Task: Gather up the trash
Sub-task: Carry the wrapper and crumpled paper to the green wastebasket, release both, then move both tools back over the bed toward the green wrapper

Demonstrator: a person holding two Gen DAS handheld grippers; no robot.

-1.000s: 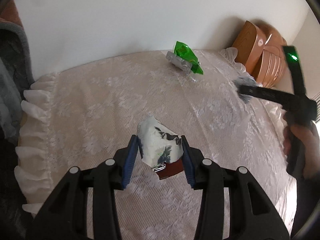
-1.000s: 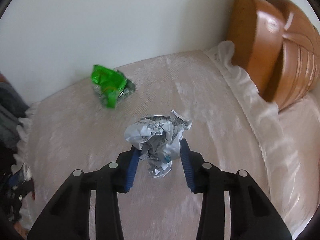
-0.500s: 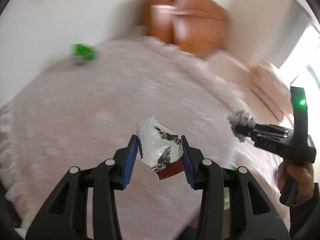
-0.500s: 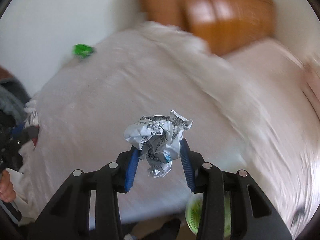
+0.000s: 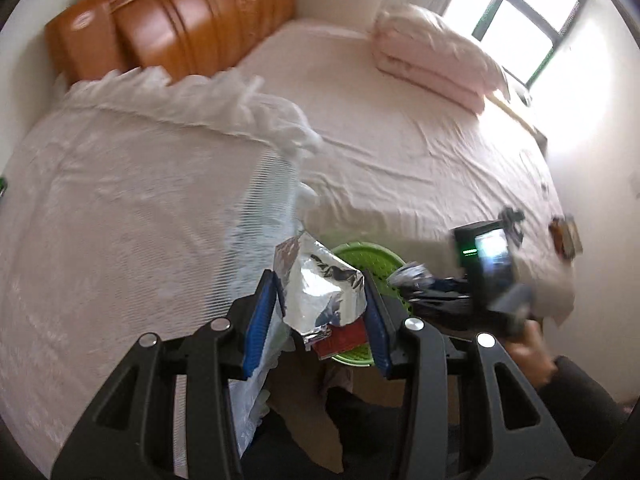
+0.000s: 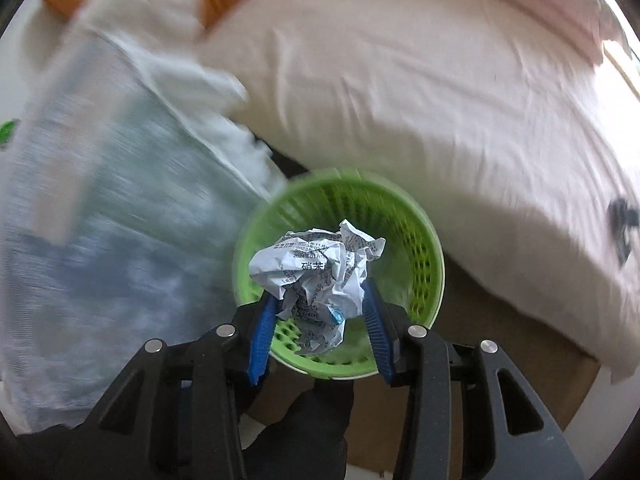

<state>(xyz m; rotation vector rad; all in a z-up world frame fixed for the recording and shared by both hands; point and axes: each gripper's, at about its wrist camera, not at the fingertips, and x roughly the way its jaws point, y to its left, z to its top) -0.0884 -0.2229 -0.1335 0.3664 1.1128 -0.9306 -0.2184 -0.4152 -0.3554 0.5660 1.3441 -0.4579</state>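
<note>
My left gripper [image 5: 322, 304] is shut on a silver foil wrapper [image 5: 320, 286] with a red part at its lower end. It hangs just left of and above a green perforated trash basket [image 5: 370, 258] on the floor. My right gripper [image 6: 318, 314] is shut on a crumpled printed paper ball [image 6: 316, 270] and holds it directly over the open green basket [image 6: 424, 252]. In the left wrist view the right gripper [image 5: 408, 274] reaches in from the right over the basket with the paper at its tip.
A lace-covered table [image 5: 120, 220] stands at the left, its cloth hanging beside the basket. A bed with a pink sheet [image 5: 400, 140], a folded quilt [image 5: 432, 56] and a wooden headboard [image 5: 192, 20] lies behind. Small items [image 5: 562, 234] lie at the bed's corner.
Both grippers have swung right, away from the table and the green wrapper, and down toward the green basket. Each still holds its piece of trash.
</note>
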